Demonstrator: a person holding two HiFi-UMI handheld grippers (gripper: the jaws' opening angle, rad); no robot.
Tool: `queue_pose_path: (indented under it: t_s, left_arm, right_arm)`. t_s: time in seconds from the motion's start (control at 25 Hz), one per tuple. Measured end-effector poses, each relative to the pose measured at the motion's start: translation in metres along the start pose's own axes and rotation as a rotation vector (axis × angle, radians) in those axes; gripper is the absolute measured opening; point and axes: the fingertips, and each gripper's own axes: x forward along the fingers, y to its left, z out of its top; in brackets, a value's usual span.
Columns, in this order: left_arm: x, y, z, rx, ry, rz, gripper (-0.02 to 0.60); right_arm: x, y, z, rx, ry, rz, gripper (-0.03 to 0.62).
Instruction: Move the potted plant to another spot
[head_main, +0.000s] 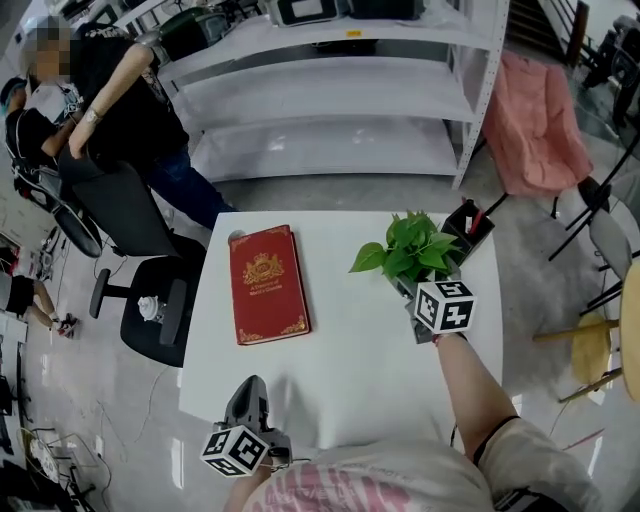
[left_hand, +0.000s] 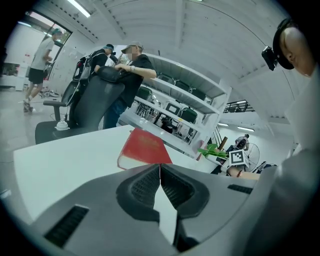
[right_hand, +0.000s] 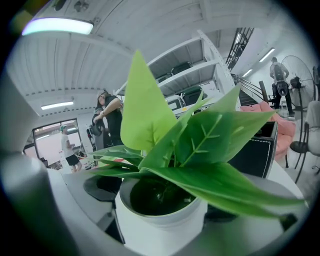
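Note:
The potted plant (head_main: 410, 248), green leaves in a small white pot (right_hand: 160, 220), stands near the right edge of the white table (head_main: 340, 370). My right gripper (head_main: 408, 286) comes at it from the near side. In the right gripper view the pot fills the gap between the jaws, which press its sides; the gripper (right_hand: 160, 200) is shut on it. My left gripper (head_main: 251, 385) rests at the table's front edge, shut and empty, its pads (left_hand: 150, 182) meeting at the tip. The plant (left_hand: 212, 150) shows far off to its right.
A red book (head_main: 267, 283) lies flat on the table's left half. A black box (head_main: 468, 225) stands just behind the plant at the back right corner. Left of the table are a black office chair (head_main: 150, 290) and people. White shelving (head_main: 330, 90) runs behind, a pink chair (head_main: 535, 125) at right.

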Motion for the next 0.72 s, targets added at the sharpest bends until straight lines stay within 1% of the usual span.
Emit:
queue_pose_path:
  t_s: [0.44, 0.72]
  left_arm:
    - [-0.0026, 0.0059, -0.0030, -0.010, 0.004, 0.002, 0.025]
    - [-0.0070, 0.0103, -0.0030, -0.023, 0.003, 0.008, 0.025]
  right_arm:
    - [0.0053, 0.0026, -0.0014, -0.035, -0.008, -0.041, 0.526]
    - [0.0062, 0.0034, -0.0004, -0.038, -0.016, -0.071, 0.528]
